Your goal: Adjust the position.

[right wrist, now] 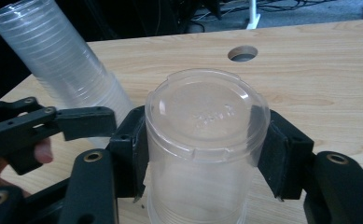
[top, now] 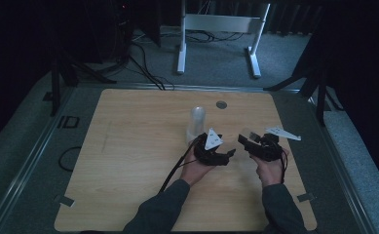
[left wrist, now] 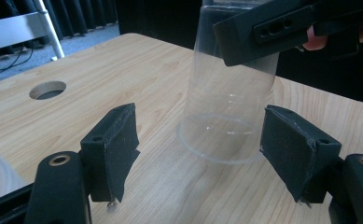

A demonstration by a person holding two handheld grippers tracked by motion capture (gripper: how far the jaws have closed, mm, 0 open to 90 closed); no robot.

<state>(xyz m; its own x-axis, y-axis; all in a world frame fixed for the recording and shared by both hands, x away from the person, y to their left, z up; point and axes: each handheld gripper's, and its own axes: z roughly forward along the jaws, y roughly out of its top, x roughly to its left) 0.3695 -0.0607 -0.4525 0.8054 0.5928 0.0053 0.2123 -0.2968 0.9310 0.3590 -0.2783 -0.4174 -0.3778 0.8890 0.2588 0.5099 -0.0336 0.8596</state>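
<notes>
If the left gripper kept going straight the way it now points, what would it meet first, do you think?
Most likely the upside-down clear plastic cup that the right gripper clamps; it stands on the table straight ahead between the left gripper's open jaws.

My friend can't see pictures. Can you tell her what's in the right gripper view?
An upside-down clear plastic cup stands on a wooden table, squeezed between the right hand-held gripper jaws. A tall stack of clear cups stands behind it, left.
</notes>
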